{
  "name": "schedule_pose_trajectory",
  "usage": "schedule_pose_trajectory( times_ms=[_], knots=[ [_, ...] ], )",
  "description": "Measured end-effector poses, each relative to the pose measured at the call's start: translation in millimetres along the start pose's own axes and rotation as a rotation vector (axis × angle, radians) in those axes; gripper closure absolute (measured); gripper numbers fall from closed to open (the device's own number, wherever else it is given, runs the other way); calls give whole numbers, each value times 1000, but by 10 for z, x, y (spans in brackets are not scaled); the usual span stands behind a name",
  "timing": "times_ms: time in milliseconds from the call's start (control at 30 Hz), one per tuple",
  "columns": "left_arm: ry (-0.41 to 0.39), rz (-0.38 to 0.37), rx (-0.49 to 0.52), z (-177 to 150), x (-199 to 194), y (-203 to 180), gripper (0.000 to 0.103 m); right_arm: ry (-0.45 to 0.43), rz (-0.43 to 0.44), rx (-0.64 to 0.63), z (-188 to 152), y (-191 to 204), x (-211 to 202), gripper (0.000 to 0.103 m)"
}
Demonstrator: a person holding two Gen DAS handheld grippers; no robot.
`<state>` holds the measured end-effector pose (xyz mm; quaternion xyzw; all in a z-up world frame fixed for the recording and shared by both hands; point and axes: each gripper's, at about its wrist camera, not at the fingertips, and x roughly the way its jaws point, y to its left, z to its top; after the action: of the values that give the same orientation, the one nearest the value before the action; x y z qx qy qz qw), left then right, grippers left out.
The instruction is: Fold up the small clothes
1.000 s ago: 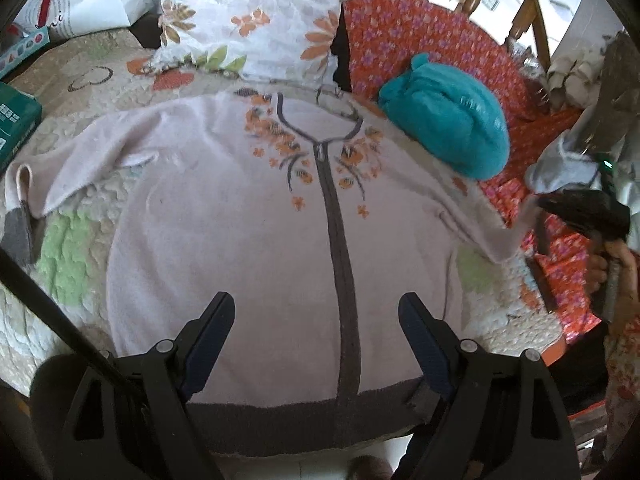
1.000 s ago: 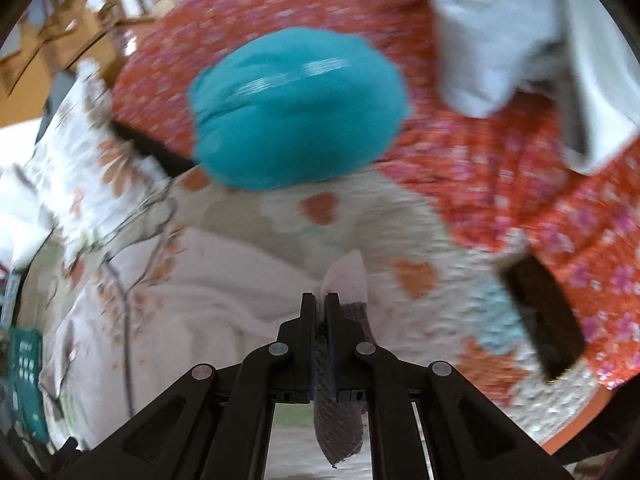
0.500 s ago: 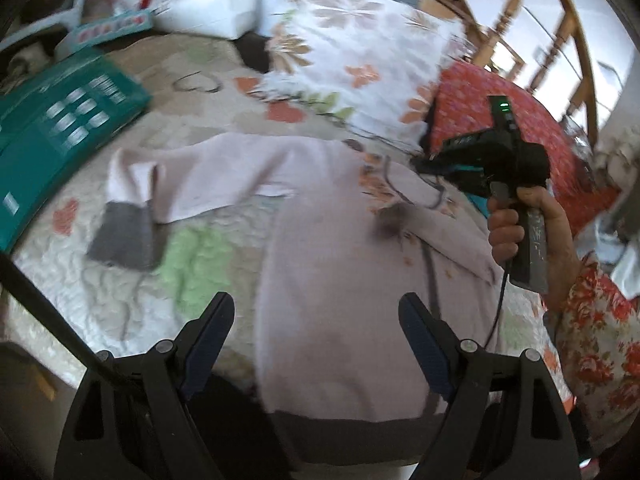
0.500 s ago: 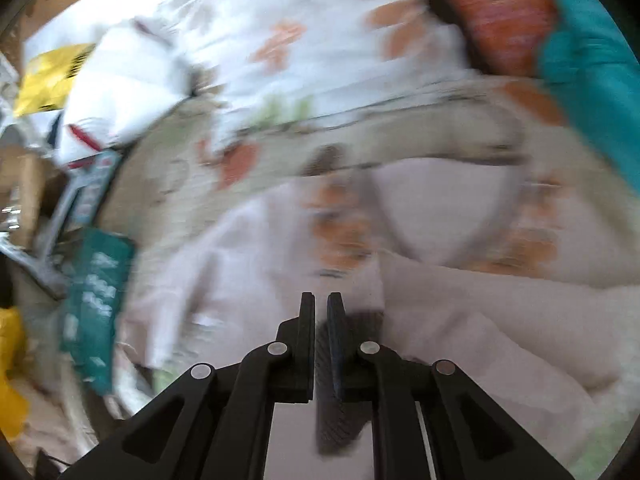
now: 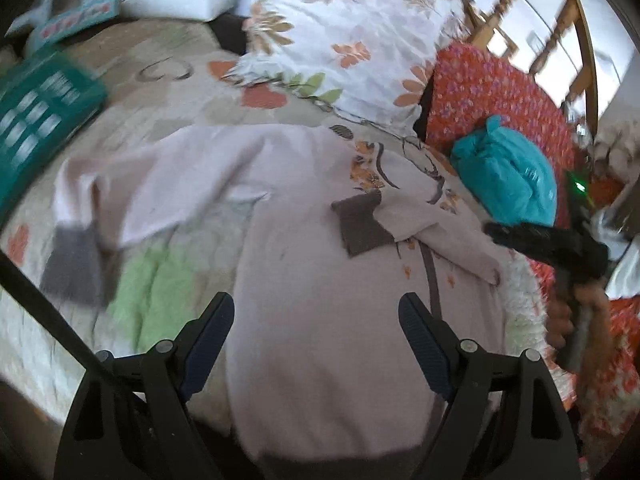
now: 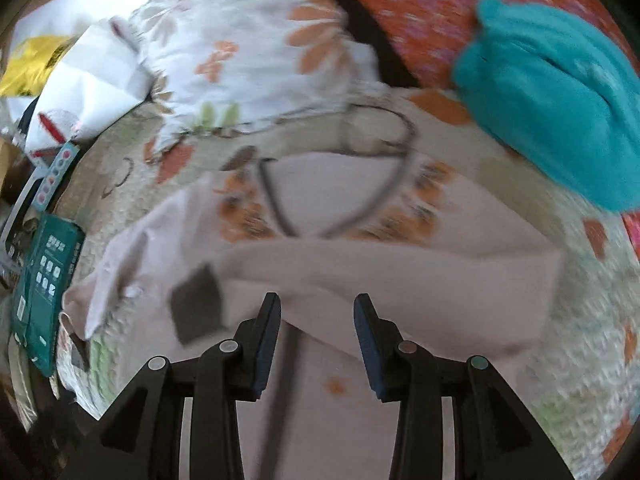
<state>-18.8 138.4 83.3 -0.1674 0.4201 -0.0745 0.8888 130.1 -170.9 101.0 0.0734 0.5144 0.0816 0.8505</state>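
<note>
Tongs both empty: left tongs (image 5: pixel 316 334) gape wide, right tongs (image 6: pixel 316 330) just opening above the cardigan (image 5: pixel 320 320).

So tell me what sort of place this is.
Most likely a bedroom: a pink cardigan lies on a quilted bedspread, with a floral pillow and a wooden headboard behind.

Soft matt knit cardigan (image 5: pixel 320 320), quilted cloth bedspread (image 5: pixel 160 112), matt black plastic tool (image 6: pixel 316 320)

left tool (image 5: pixel 316 332): black frame, blue pads, silver screws | right tool (image 6: pixel 316 330): same | sleeve (image 5: pixel 616 380): red floral
</note>
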Motion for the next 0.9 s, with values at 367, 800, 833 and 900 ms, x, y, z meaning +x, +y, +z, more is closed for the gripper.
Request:
schedule_pose_trajectory(
  times_ms=[367,800,833,900],
  knots=[
    [119,-29,28,625,1197,-264,30,-65,56,3,-134,-311,144,62],
    [312,12,59,651,1389,-278,98,218,355,-146,-950,-43,410,67],
    [312,20,49,625,1310,-216,98,211,350,-160,-1040,-95,293,67],
    [302,20,42,600,1213,-161,98,161,330,-155,-1089,-273,42,67]
  ],
)
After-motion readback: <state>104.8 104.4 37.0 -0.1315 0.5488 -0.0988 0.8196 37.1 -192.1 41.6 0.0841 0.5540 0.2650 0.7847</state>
